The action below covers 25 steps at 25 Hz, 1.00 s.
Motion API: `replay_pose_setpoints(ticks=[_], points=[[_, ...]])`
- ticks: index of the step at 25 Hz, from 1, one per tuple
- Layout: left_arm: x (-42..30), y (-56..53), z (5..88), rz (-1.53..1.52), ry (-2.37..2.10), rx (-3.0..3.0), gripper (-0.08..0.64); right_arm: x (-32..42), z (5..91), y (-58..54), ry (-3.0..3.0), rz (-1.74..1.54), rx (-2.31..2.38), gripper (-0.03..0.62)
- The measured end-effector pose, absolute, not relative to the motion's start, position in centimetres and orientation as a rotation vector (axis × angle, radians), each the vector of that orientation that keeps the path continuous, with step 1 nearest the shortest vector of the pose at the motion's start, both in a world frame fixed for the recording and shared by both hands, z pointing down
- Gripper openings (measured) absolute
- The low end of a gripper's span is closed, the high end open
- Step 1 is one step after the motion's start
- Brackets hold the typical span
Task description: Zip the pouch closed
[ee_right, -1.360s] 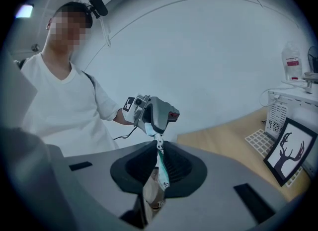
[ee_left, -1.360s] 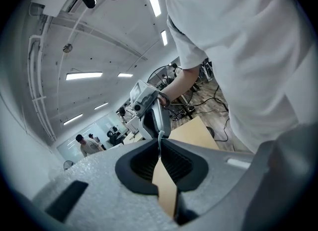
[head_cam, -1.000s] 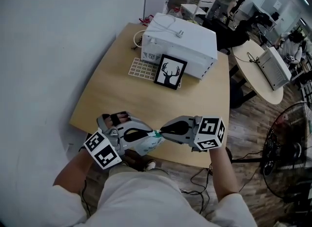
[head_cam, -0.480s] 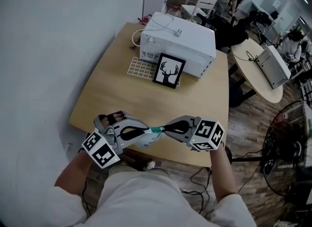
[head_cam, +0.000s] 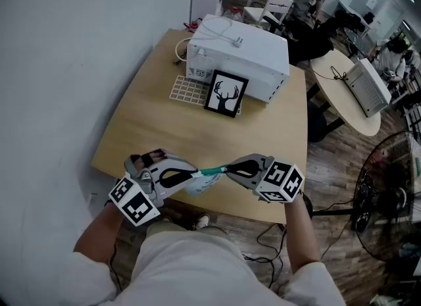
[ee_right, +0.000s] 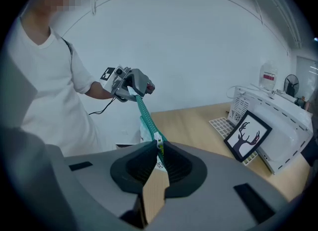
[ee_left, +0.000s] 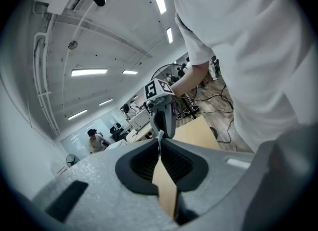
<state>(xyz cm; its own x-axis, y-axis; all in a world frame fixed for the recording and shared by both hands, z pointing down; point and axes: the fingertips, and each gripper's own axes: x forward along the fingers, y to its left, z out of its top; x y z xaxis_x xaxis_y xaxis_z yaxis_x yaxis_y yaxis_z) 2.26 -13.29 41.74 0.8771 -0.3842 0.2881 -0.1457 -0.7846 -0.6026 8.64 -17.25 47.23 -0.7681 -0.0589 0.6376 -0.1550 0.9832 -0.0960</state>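
I hold a white pouch (head_cam: 199,184) with a teal zipper (head_cam: 212,170) in the air over the table's front edge. My left gripper (head_cam: 195,175) is shut on the pouch's end, and a thin edge of the pouch (ee_left: 159,144) shows between its jaws. My right gripper (head_cam: 226,168) is shut on the zipper pull (ee_right: 158,138). In the right gripper view the teal zipper (ee_right: 144,112) runs taut from the pull up to the left gripper (ee_right: 134,83). The right gripper (ee_left: 163,112) faces me close ahead in the left gripper view.
On the wooden table (head_cam: 164,133) stand a white appliance (head_cam: 240,51), a framed deer picture (head_cam: 225,94) leaning on it, and a white grid mat (head_cam: 187,89). A floor fan (head_cam: 388,206) and a round table (head_cam: 345,87) are to the right. Cables lie on the floor.
My right gripper has drawn away from the left one, to the right. The teal zipper now stretches taut between them, where the pouch hung bunched before. The left gripper kept its place.
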Motion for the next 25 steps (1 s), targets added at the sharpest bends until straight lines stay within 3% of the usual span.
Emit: replay_pose_setpoints(ticks=[25], points=[[0.1,-14.6,40.8,-0.488,0.466,-2.495,0.026,13.1,49.0,-19.6,-2.342,0.166,0.39,0.041]])
